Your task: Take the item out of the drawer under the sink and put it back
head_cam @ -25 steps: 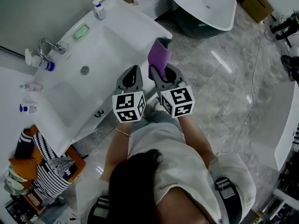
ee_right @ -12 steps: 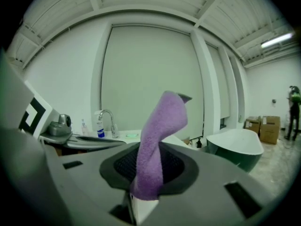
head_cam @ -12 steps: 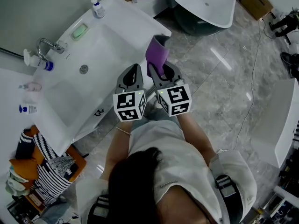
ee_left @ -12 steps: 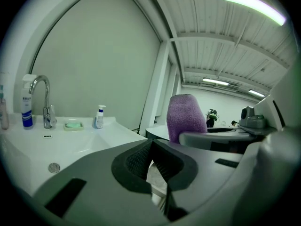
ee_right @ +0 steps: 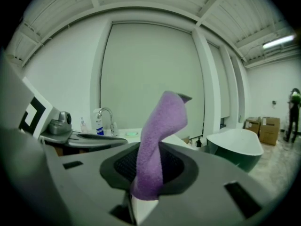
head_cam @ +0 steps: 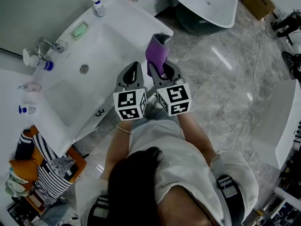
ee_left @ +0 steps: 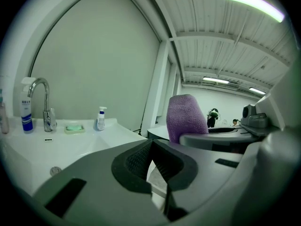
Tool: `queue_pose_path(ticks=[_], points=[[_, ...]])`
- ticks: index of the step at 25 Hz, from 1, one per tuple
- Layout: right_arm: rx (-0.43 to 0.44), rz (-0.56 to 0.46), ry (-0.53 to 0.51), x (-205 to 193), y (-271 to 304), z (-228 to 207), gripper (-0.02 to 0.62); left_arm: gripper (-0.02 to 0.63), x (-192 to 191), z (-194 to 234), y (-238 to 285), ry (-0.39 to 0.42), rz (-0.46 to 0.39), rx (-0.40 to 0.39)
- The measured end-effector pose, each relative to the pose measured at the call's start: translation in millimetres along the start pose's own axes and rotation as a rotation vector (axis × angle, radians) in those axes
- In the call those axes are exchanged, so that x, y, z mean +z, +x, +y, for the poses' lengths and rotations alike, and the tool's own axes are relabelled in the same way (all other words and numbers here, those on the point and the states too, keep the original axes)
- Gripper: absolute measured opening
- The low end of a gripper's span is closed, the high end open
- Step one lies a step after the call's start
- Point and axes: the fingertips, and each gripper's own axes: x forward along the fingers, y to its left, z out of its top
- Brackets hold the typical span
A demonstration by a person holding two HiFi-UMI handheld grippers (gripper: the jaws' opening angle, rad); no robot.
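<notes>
A purple towel point(head_cam: 156, 55) stands up from my right gripper point(head_cam: 160, 72), which is shut on its lower end, just off the front right corner of the white sink point(head_cam: 106, 46). In the right gripper view the purple towel point(ee_right: 159, 135) rises between the pads and bends over at its top. My left gripper point(head_cam: 133, 74) hangs close beside it on the left, shut with nothing in it. In the left gripper view the towel point(ee_left: 186, 117) shows just to the right of the left gripper point(ee_left: 151, 145). The drawer under the sink is hidden beneath my grippers and the person's body.
A faucet point(head_cam: 49, 45), a green soap dish point(head_cam: 80, 30) and pump bottles point(head_cam: 99, 7) stand along the sink's back edge. A freestanding bathtub point(head_cam: 207, 6) is at the far right on the grey marble floor point(head_cam: 225, 79). Striped cloth point(head_cam: 47, 171) lies at the lower left.
Both grippers and the towel have drifted very slightly up and to the left together. The grip on the towel is unchanged.
</notes>
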Motion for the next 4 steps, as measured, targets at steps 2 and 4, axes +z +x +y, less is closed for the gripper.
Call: queue_pose_path(ticks=[2, 4], points=[[0.003, 0.002, -0.002, 0.3, 2.6, 1.7, 0.098, 0.003, -0.2, 2.3, 0.8, 0.002, 0.001, 0.002], [0.007, 0.004, -0.004, 0.7, 5.4, 3.5, 0.098, 0.003, -0.8, 5.1, 1.5, 0.002, 0.003, 0.004]])
